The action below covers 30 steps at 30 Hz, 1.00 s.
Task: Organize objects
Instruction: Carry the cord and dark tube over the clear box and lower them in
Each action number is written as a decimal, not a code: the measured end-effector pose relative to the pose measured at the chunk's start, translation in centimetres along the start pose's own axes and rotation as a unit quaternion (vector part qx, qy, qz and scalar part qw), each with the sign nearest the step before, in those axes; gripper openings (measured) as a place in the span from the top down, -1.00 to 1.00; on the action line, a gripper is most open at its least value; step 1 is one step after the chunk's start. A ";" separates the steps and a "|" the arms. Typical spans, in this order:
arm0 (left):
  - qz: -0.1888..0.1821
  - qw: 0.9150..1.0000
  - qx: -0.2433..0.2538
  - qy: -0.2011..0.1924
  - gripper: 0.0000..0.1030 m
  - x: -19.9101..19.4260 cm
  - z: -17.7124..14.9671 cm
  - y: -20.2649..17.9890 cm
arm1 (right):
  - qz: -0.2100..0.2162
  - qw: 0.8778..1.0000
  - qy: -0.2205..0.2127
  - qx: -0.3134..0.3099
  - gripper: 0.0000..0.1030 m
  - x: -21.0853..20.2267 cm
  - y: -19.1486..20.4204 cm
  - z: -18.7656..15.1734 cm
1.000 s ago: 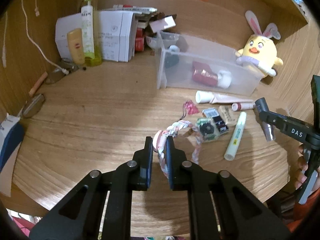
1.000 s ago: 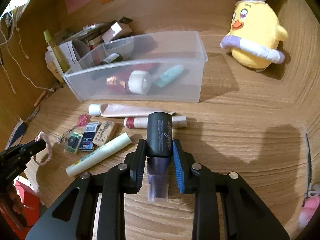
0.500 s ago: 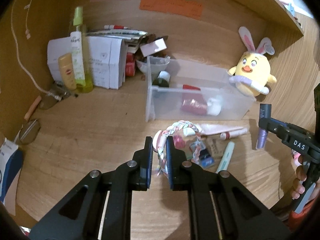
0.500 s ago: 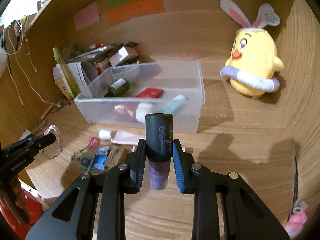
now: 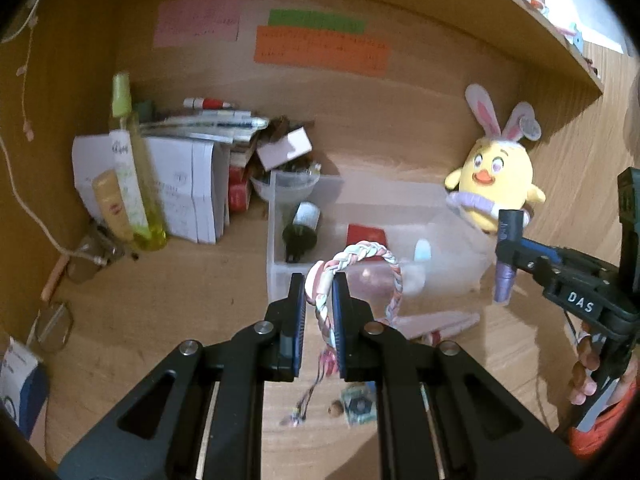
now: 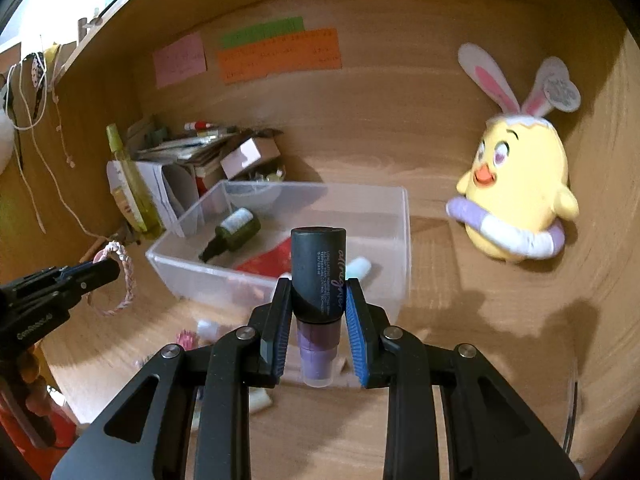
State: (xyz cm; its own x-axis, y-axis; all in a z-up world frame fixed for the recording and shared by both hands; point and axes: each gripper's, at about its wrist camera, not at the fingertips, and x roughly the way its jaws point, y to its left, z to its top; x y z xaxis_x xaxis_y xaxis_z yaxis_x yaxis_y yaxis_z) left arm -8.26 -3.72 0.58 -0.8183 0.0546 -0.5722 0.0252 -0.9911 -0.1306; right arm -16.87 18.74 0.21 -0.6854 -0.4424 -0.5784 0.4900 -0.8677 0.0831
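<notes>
Your left gripper (image 5: 319, 312) has its fingers clamped on a braided bracelet (image 5: 362, 254), held in the air just near of the clear bin (image 5: 276, 276). Your right gripper (image 6: 316, 320) has its fingers clamped on a dark-capped purple bottle (image 6: 318, 276), upright above the surface (image 6: 480, 340) at the bin's near right side. A yellow plush chick (image 6: 520, 200) sits far right.

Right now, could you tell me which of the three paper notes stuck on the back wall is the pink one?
The leftmost note, standing alone; the green note and orange note are stacked together to its right.
</notes>
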 end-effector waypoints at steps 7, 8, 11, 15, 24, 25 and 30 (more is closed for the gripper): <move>0.001 1.000 0.000 -0.017 0.77 0.9 2.9 -0.1 | -0.008 1.000 -0.019 -0.023 0.54 0.9 0.2 2.5; 0.000 1.000 -0.001 -0.018 0.77 1.1 3.3 0.0 | -0.008 0.999 -0.022 -0.024 0.54 0.9 0.2 2.8; 0.000 1.000 -0.002 -0.021 0.77 1.7 4.3 -0.1 | -0.005 0.999 -0.029 -0.025 0.54 1.3 0.0 4.0; 0.001 1.000 0.000 -0.024 0.77 2.5 5.3 -0.2 | -0.010 0.999 -0.032 -0.033 0.54 2.1 -0.2 5.2; 0.002 1.000 0.005 -0.010 0.77 4.9 6.3 -0.4 | -0.005 0.999 -0.013 -0.033 0.54 4.9 -0.7 5.8; 0.000 1.000 0.006 -0.006 0.77 5.2 6.2 -0.5 | -0.002 0.999 -0.004 -0.033 0.54 5.5 -0.7 5.6; -0.005 1.000 0.017 0.010 0.77 6.1 5.4 -0.9 | 0.003 0.999 0.032 -0.034 0.54 8.0 -0.8 4.5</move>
State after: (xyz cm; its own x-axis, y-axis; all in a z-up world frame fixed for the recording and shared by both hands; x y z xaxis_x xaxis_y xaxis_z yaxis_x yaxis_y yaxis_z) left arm -16.39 -3.15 1.61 -0.8070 0.0671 -0.5867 -0.0028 -0.9940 -0.1097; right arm -25.14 14.94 -0.83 -0.6475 -0.4309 -0.6286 0.5312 -0.8466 0.0332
